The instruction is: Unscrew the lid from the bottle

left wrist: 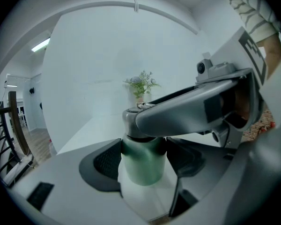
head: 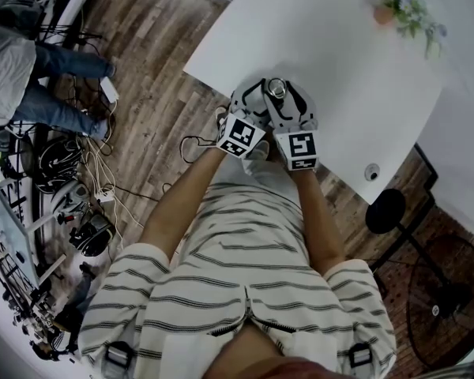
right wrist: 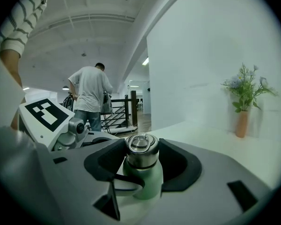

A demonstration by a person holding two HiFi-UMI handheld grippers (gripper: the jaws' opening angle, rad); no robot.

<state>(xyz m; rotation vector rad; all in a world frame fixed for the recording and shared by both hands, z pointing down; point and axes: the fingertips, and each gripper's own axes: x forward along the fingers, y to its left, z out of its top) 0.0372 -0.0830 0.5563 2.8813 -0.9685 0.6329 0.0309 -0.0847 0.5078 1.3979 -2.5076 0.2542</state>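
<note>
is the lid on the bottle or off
On. In the right gripper view the metal lid sits on the neck of the green bottle, with the right gripper closed on it. How tight, cannot tell.

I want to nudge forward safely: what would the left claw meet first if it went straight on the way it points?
The green bottle: it stands gripped between the jaws of the left claw. Just above it, the right claw crosses, closed round the lid.
</note>
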